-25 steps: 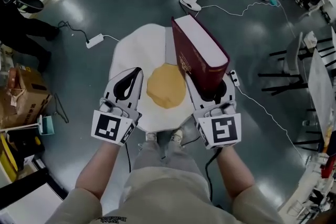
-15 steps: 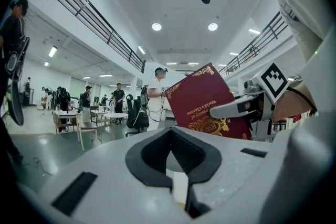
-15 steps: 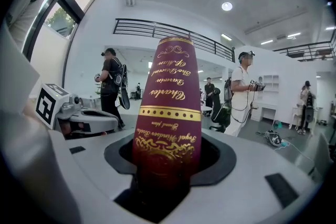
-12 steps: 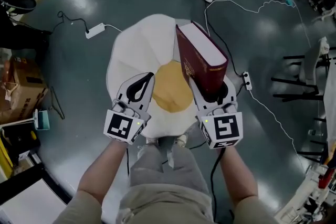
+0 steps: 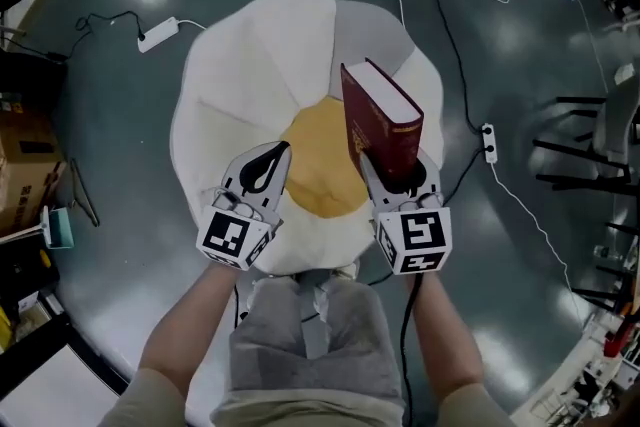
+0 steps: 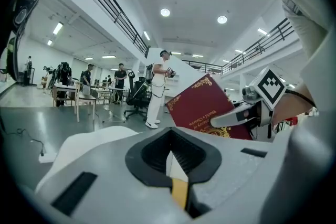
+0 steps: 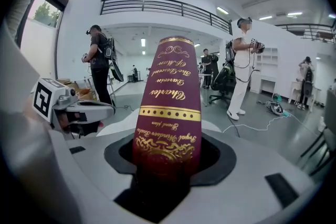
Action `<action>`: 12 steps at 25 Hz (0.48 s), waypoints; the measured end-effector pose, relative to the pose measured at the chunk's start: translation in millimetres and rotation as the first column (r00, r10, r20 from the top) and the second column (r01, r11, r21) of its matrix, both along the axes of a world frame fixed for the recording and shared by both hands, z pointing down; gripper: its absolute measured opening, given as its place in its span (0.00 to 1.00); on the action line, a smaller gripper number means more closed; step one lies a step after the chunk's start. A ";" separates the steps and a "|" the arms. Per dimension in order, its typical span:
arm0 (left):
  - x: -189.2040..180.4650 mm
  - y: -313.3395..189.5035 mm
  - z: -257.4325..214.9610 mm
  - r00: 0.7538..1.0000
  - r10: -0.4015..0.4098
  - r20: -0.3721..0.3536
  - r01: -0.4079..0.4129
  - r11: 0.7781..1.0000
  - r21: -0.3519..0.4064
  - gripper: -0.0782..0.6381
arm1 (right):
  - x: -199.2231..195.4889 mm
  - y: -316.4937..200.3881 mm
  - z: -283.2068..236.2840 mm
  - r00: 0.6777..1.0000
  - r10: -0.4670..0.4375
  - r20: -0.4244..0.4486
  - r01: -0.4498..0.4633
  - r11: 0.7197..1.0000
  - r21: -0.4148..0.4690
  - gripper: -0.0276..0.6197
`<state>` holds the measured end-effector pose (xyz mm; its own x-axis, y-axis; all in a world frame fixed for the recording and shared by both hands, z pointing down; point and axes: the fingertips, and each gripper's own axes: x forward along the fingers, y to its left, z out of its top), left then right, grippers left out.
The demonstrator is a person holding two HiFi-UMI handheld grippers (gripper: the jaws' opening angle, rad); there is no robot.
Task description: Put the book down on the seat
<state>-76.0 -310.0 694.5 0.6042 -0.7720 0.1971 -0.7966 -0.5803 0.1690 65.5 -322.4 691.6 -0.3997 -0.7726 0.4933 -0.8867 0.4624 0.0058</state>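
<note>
A thick dark red book (image 5: 383,120) with gold lettering stands upright, and my right gripper (image 5: 400,173) is shut on its lower end. It hangs over the right part of the seat (image 5: 250,65), a white beanbag cushion with a yellow round centre (image 5: 315,155). In the right gripper view the book's spine (image 7: 168,113) rises from between the jaws. My left gripper (image 5: 268,155) is shut on nothing, over the left edge of the yellow centre. The left gripper view shows the book (image 6: 202,110) tilted at the right.
A white power strip (image 5: 158,33) and cable lie on the grey floor left of the seat; another strip (image 5: 488,142) with a white cable lies right. A cardboard box (image 5: 20,175) stands far left, black chair frames (image 5: 600,125) far right. People stand in the hall.
The seat has come nearer and now fills the middle of the head view. Both grippers and the book have moved from its near edge to above it. The grip on the book is unchanged.
</note>
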 end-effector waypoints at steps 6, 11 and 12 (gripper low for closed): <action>8.1 5.4 98.2 0.999 0.050 -0.006 -0.051 0.996 -0.072 0.12 | 2.0 10.3 100.0 0.998 0.025 0.051 -0.019 0.993 -0.112 0.40; 21.1 10.5 169.2 0.997 0.073 0.004 -0.072 0.991 -0.111 0.12 | -0.5 20.1 178.4 0.996 0.020 0.082 -0.003 0.978 -0.207 0.40; 23.2 10.5 182.4 0.998 0.069 0.002 -0.068 0.991 -0.120 0.12 | -1.3 21.5 192.9 0.996 0.018 0.088 0.003 0.975 -0.224 0.40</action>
<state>-52.8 -299.4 876.9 0.6533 -0.6997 0.2891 -0.7570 -0.6094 0.2356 64.2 -300.9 884.5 -0.4443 -0.6498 0.6167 -0.8824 0.4363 -0.1760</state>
